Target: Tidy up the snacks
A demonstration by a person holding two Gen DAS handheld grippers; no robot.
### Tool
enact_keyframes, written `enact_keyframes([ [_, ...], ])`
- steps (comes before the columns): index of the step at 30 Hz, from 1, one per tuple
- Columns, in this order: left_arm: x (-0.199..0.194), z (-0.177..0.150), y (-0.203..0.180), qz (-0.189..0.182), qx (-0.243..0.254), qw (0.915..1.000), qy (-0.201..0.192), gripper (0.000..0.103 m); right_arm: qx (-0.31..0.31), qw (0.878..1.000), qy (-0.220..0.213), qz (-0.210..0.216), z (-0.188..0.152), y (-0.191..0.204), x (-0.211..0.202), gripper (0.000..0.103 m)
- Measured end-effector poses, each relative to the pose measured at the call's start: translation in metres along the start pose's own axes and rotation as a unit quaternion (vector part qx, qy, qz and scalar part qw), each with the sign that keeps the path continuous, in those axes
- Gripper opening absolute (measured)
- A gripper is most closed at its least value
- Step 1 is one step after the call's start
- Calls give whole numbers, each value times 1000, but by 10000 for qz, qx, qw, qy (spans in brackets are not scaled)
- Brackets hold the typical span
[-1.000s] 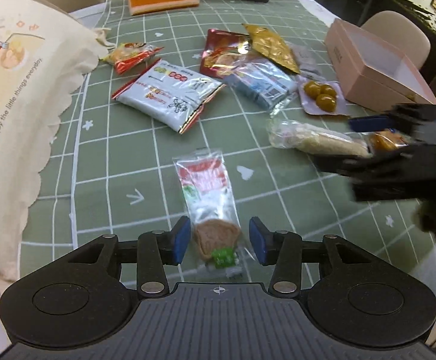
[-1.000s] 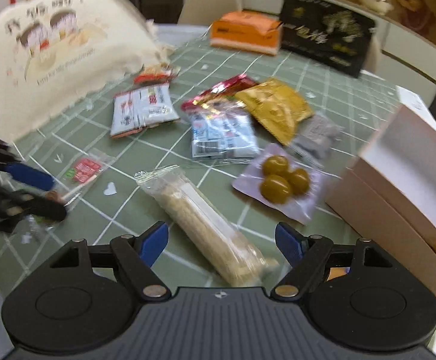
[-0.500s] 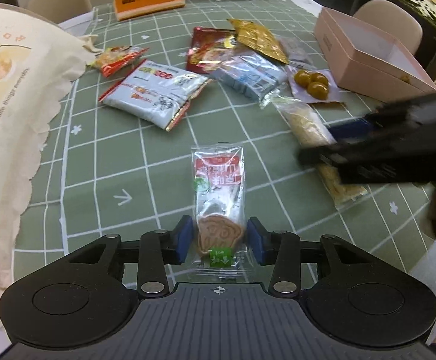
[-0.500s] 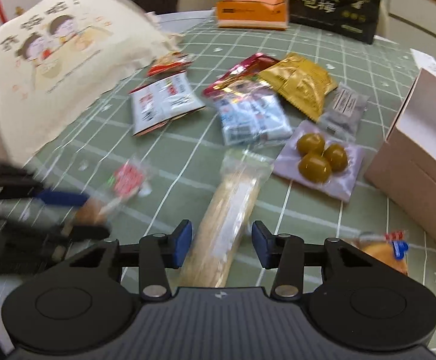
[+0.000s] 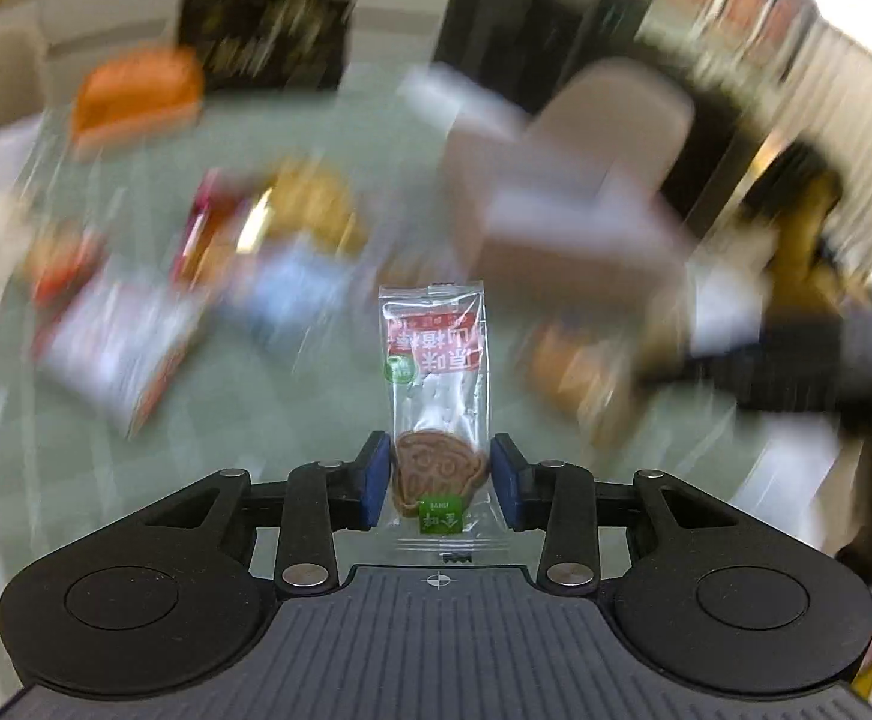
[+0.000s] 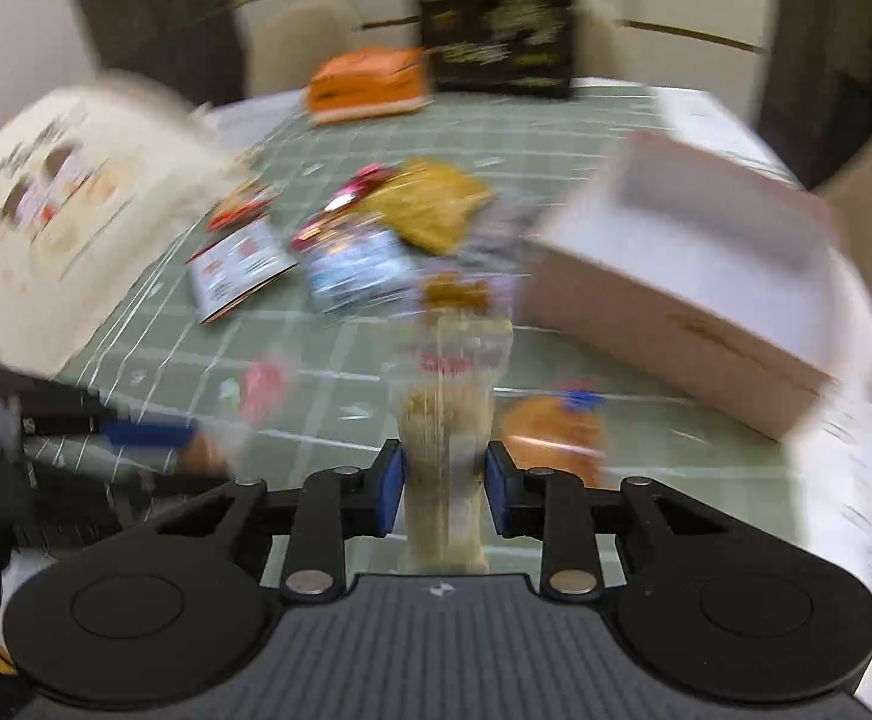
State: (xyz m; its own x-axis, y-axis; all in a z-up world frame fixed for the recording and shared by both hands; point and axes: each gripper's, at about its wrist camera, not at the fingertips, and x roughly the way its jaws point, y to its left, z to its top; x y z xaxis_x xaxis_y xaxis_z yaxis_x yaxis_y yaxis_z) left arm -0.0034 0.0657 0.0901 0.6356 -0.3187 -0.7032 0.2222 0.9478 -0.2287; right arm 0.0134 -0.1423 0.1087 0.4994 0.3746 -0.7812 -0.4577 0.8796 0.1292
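My left gripper is shut on a clear cookie packet with a red label and a brown round cookie, held up above the green checked tablecloth. My right gripper is shut on a long clear packet of a tan snack bar, also lifted. The open pink box lies ahead to the right in the right wrist view and shows blurred in the left wrist view. The left gripper shows at the left edge of the right wrist view.
Several loose snack packets lie mid-table. An orange box and a black box stand at the far edge. A cream cloth bag sits at the left. An orange wrapped bun lies near the pink box.
Both grippers have lifted their packets off the table and swung toward the pink box; the views are now heavily blurred. The right jaws closed tighter on the snack bar.
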Motion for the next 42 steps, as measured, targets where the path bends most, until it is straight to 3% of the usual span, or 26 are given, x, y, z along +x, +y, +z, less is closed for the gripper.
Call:
enact_keyframes([
  [3,8,60,-18,-302,167,9983,-470,41,460,9987,-124,-191,0,-24,-25,28],
  [7,59,132,-40,-680,266,9955,-600,44,684,9961,-203,-528,-2,-38,-36,28],
  [8,77,143,-41,-780,180,9954,-526,47,721,9955,-196,-582,-3,-40,-36,28],
  [10,128,161,-38,-1156,-173,9931,5,44,841,9943,-136,-646,-2,-41,-33,28],
  [12,144,160,-32,-1147,-433,9924,106,43,942,9931,-69,-699,3,-44,-32,28],
  [16,113,139,-7,-1110,-496,9920,-346,43,1033,9926,-231,-602,24,-54,-44,28],
  [20,92,109,32,-540,-533,9970,-180,43,1107,9917,-460,-466,76,-76,-41,28],
  [23,86,89,56,-54,-696,9975,89,43,1129,9918,-433,-403,125,-92,-11,28],
  [25,84,75,72,174,-846,9960,224,43,1248,9915,-190,-316,152,-104,23,30],
  [28,79,67,91,492,-870,9947,232,43,1438,9884,191,-437,169,-114,73,31],
  [30,74,69,101,567,-879,9944,168,43,1361,9892,218,-505,165,-108,86,31],
  [35,91,89,91,306,-567,9979,-2,43,1038,9946,-64,-72,132,-80,68,39],
  [39,140,122,67,127,-224,9996,65,43,695,9969,-285,-212,90,-52,45,54],
  [42,182,135,48,310,183,9993,126,43,525,9975,-159,-445,60,-36,45,58],
])
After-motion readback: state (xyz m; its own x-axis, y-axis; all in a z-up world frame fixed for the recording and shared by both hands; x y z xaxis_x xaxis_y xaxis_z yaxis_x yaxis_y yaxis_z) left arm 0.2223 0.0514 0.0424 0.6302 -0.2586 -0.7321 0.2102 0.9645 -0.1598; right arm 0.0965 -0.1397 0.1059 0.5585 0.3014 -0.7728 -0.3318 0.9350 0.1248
